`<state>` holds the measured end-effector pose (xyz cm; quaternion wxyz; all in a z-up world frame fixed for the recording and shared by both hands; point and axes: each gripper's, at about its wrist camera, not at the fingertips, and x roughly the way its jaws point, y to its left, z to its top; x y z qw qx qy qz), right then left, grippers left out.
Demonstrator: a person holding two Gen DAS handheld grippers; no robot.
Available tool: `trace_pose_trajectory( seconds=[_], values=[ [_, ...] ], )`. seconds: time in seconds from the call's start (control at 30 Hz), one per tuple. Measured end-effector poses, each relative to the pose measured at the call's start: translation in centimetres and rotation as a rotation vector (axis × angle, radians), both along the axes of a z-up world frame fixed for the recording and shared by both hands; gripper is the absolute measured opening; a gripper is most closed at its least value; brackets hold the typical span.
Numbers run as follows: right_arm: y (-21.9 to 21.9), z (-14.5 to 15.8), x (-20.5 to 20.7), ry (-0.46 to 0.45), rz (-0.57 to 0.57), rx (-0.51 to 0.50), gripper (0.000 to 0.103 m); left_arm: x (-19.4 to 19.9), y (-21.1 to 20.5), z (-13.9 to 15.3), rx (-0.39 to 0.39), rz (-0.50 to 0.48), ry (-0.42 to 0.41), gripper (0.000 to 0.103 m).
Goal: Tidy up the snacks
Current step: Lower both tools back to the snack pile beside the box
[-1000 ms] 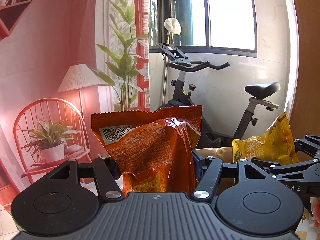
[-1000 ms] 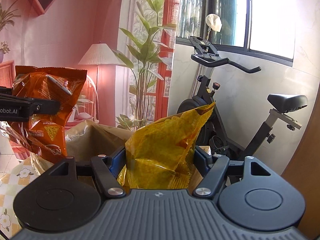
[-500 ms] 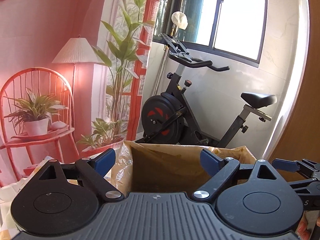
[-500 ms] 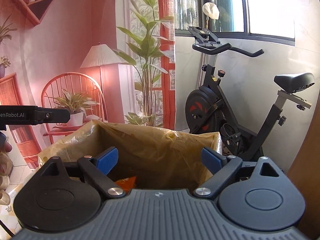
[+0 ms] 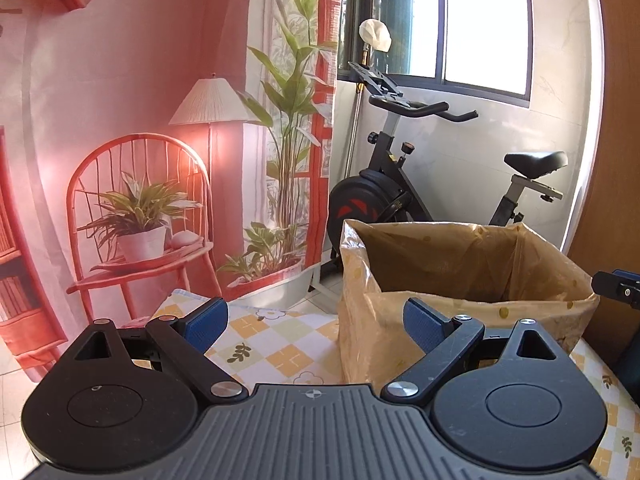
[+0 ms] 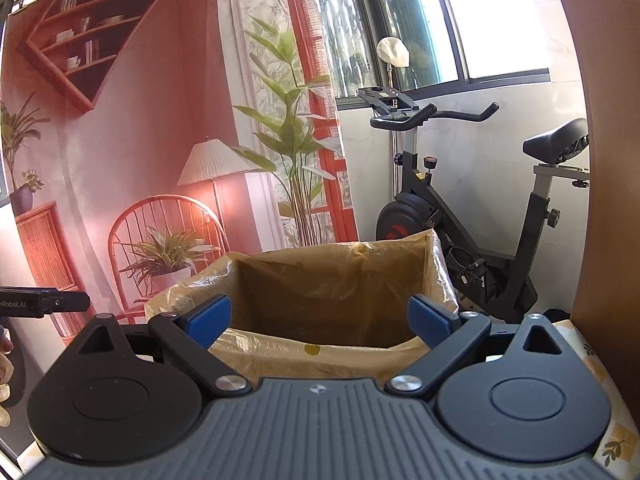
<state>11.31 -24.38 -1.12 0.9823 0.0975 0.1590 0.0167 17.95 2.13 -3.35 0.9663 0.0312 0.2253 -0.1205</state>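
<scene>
A cardboard box lined with a yellowish plastic bag stands on the checkered tablecloth. My left gripper hangs in front of the box's left corner, its jaws opening with nothing between them. In the right wrist view the same box lies straight ahead, and my right gripper is at its near rim, jaws opening and empty. No snack bag shows in either view, and the bottom of the box is hidden. One of the right gripper's fingers pokes in at the left view's right edge.
An exercise bike stands behind the table by the window. A wooden panel rises close on the right. A printed backdrop with a chair, lamp and plants hangs at the back left.
The left gripper let go of an orange snack bag and the right gripper a yellow one; both bags are gone from view. Both pairs of jaws spread wide and drew back from the box.
</scene>
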Motion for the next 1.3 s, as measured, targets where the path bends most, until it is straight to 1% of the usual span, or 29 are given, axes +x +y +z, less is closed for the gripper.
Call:
trace_pose_trajectory(
  seconds=[0.07, 0.2, 0.27, 0.4, 0.47, 0.53, 0.63, 0.73, 0.83, 1.0, 1.17, 1.23, 1.3],
  values=[
    [0.6, -1.2, -1.0, 0.011, -0.018, -0.007, 0.097, -1.0, 0.7, -1.0, 0.014, -0.002, 0.011, 0.096],
    [1.6, -3.6, -2.8, 0.023, -0.004, -0.02, 0.097, -1.9, 1.7, -2.5, -0.025, -0.007, 0.035, 0.096],
    [2.0, -4.8, -3.4, 0.023, -0.001, -0.029, 0.099, -1.8, 1.7, -3.4, -0.039, -0.009, 0.05, 0.096],
    [2.4, -6.7, -3.5, 0.077, -0.028, 0.017, 0.101, -1.8, 1.4, -4.6, -0.035, -0.013, 0.073, 0.095],
    [2.6, -7.5, -3.7, 0.086, -0.046, 0.023, 0.103, -1.7, 1.3, -5.1, -0.037, -0.025, 0.078, 0.095],
    [2.8, -8.2, -3.6, 0.107, -0.059, 0.02, 0.103, -1.5, 1.3, -5.4, -0.039, -0.032, 0.086, 0.095],
    [2.7, -9.2, -3.7, 0.131, -0.091, 0.043, 0.103, -1.8, 1.5, -6.2, -0.041, -0.043, 0.096, 0.095],
    [2.5, -10.4, -3.5, 0.17, -0.109, 0.075, 0.103, -1.7, 1.6, -6.9, -0.033, -0.05, 0.108, 0.095],
    [2.8, -11.2, -3.0, 0.201, -0.116, 0.077, 0.103, -1.4, 1.8, -7.4, -0.031, -0.053, 0.122, 0.095],
    [4.2, -13.2, -0.9, 0.339, -0.1, 0.047, 0.103, -0.9, 2.2, -8.3, -0.042, -0.046, 0.142, 0.094],
    [4.7, -14.5, 1.1, 0.387, -0.133, 0.058, 0.103, -0.6, 1.7, -8.8, -0.055, -0.046, 0.15, 0.094],
    [4.7, -15.1, 1.9, 0.422, -0.142, 0.058, 0.103, -0.5, 1.5, -8.9, -0.057, -0.047, 0.155, 0.094],
    [4.3, -15.9, 2.3, 0.469, -0.158, 0.08, 0.103, -0.4, 1.2, -9.2, -0.048, -0.047, 0.159, 0.094]
  ],
)
